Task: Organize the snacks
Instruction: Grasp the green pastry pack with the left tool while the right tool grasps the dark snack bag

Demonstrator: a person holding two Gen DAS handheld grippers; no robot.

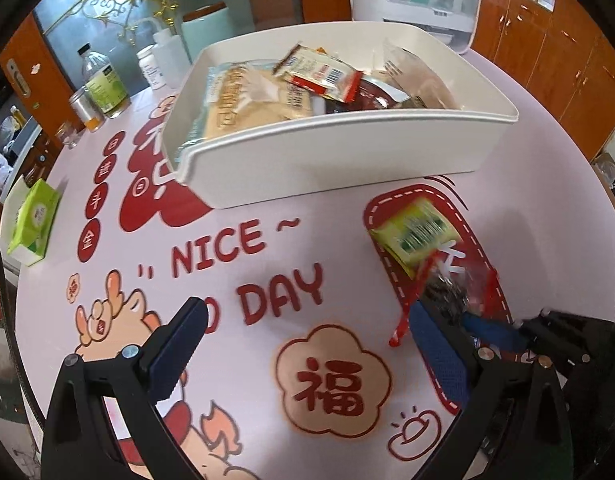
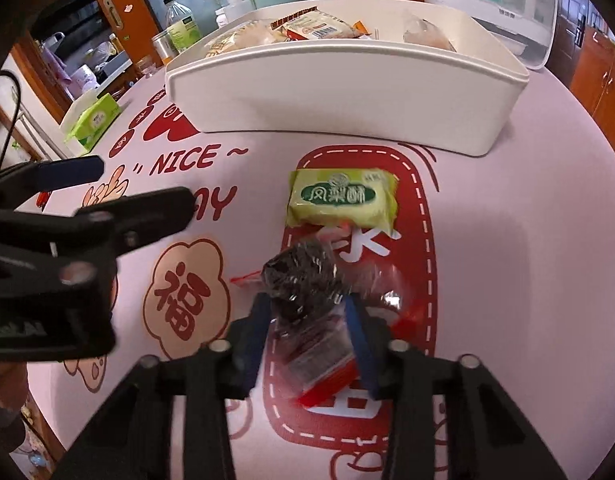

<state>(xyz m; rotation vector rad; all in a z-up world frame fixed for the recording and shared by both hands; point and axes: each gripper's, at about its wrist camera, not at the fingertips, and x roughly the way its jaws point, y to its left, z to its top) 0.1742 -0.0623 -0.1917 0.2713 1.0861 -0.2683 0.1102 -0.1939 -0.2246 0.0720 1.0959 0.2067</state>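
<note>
While clamped in the right tool [image 2: 307,332], seed packet [image 2: 303,280], green pastry [image 2: 343,202] just beyond.

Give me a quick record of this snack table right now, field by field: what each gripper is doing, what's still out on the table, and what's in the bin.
right gripper: shut on clear packet of dark snacks, low over the table
left gripper: open, holding nothing
still on table: green pastry packet, just beyond the clear packet and touching it
white bin: already holds several wrapped snacks, including a red-and-white packet
table cover: pink with red print
far left edge: green tissue pack
</note>
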